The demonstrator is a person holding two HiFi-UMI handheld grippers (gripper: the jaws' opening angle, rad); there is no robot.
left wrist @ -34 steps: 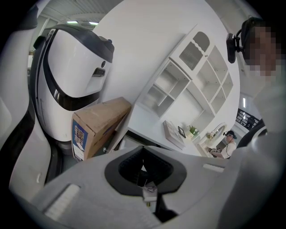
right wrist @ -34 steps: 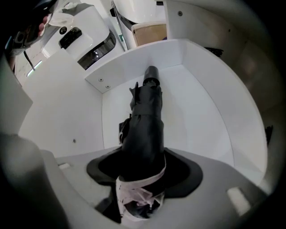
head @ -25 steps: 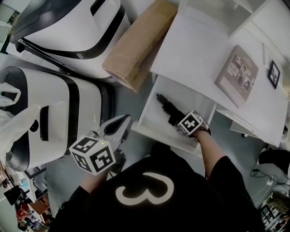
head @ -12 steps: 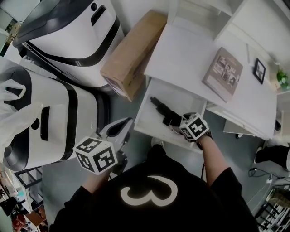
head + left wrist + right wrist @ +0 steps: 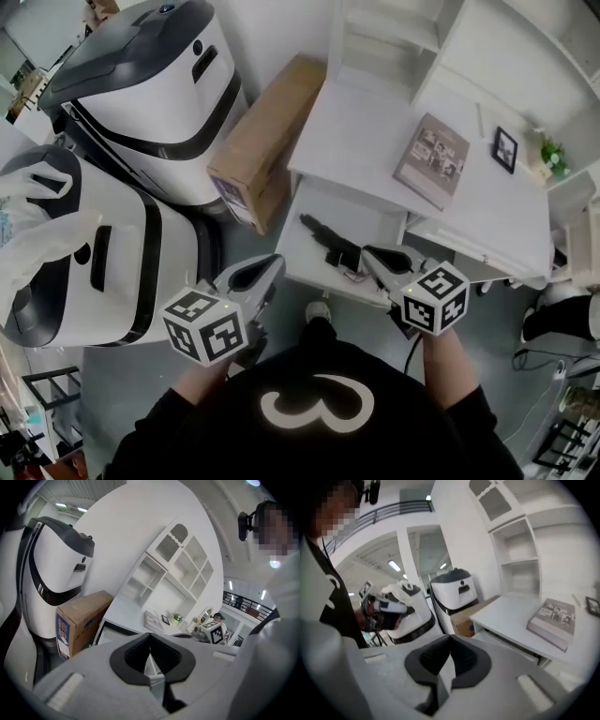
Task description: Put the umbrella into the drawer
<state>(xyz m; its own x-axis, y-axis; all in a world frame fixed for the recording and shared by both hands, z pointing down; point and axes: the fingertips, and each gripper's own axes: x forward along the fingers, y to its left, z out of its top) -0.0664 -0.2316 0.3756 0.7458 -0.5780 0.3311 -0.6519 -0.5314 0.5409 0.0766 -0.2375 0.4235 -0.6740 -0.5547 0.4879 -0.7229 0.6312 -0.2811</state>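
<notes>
Far left: white plastic bag (image 5: 36,234) lying against the nearer of 2 white machines with black trim (image 5: 112,272); the other machine (image 5: 155,94) is farther back. A cardboard box (image 5: 267,141) lies right of them, one end against the desk's left edge.

Left gripper (image 5: 274,264) is near me, in front of the near machine, and points toward the drawer's left corner. Its own view shows the jaws closed tip to tip with nothing between them. It looks past the box toward the desk.

The drawer (image 5: 302,255) is pulled out from under the white desk (image 5: 366,131). The umbrella (image 5: 328,242), black and folded, lies inside it on the drawer floor. It runs diagonally from far left to near right. Nothing is gripping it.

Right gripper (image 5: 370,255) is at the drawer's near right. In the head view its tips overlap the umbrella's near end; I can't tell the height gap from there. Its own view shows the jaws closed tip to tip and empty, looking across the desk edge, not down into the drawer.

On the desk, further right: 1 book (image 5: 431,159) lying flat, then a small black picture frame (image 5: 504,148), then a small green plant (image 5: 553,155). White shelves (image 5: 394,37) stand at the far side.
</notes>
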